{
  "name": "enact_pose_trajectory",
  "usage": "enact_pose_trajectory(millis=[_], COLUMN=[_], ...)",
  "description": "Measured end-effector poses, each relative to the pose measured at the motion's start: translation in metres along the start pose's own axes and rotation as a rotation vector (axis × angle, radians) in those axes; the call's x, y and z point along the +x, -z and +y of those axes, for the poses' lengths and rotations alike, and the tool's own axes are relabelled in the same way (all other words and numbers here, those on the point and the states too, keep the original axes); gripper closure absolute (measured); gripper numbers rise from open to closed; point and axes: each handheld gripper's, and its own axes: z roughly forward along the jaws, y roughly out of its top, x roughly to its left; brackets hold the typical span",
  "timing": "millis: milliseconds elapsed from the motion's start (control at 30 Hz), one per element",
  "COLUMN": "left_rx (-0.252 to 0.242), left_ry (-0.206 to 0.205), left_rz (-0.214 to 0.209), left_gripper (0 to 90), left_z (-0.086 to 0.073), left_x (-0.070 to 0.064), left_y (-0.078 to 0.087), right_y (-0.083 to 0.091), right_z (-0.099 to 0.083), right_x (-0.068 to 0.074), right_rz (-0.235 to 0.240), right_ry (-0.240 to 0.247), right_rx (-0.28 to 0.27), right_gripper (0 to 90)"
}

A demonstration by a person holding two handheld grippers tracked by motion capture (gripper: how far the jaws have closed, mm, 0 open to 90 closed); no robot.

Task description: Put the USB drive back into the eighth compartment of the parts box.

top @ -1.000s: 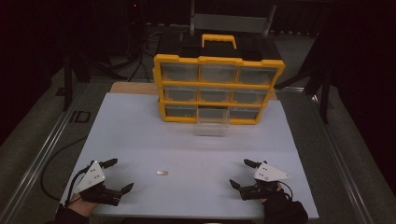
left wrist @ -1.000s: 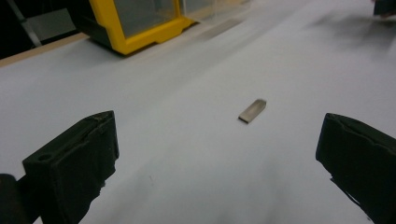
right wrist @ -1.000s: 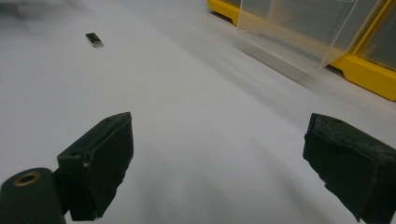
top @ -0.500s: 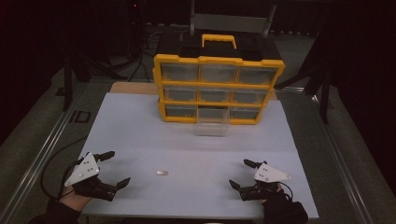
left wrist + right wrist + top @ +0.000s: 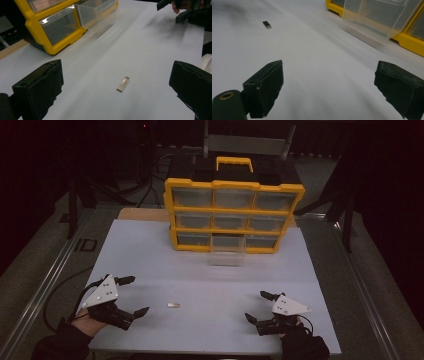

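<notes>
Between the two grippers, on the white table sheet (image 5: 150,250), lies a small flat metal piece (image 5: 173,305), nearer to the left gripper (image 5: 131,295) than to the right gripper (image 5: 256,307). Seen along the left gripper's own black jaws, which stand spread wide with nothing between them, the metal piece (image 5: 123,84) rests flat on the sheet just ahead and slightly right of the gap's middle, touching neither jaw. Farther ahead and to that claw's left stands the yellow drawer cabinet (image 5: 52,27); far ahead at upper right the other hand's gripper (image 5: 172,10) is in sight.

The right gripper's jaws are likewise spread apart and empty above the bare sheet. From its view the metal piece (image 5: 267,24) lies well ahead and off to its left, well apart from it. Ahead to its right a clear plastic drawer (image 5: 374,17) juts out of the cabinet's bottom row, its front end hanging over the sheet.
</notes>
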Motion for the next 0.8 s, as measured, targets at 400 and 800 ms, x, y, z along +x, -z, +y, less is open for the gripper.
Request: enact_pose_trajectory(millis=[400,800], left_rx=[0.04,0.08], left_ry=[-0.046,-0.057], left_rz=[-0.053,-0.087], left_gripper=[0.6,0.6], left_z=[0.013,0.015], left_x=[-0.001,-0.001], left_y=[-0.022,-0.044], right_y=[0.0,0.0], right_z=[0.001,0.001], right_x=[0.0,0.0], right_rz=[0.009,0.017], right_ry=[0.003,-0.003], right_rx=[-0.006,-0.016], right_gripper=[9.0,9.1])
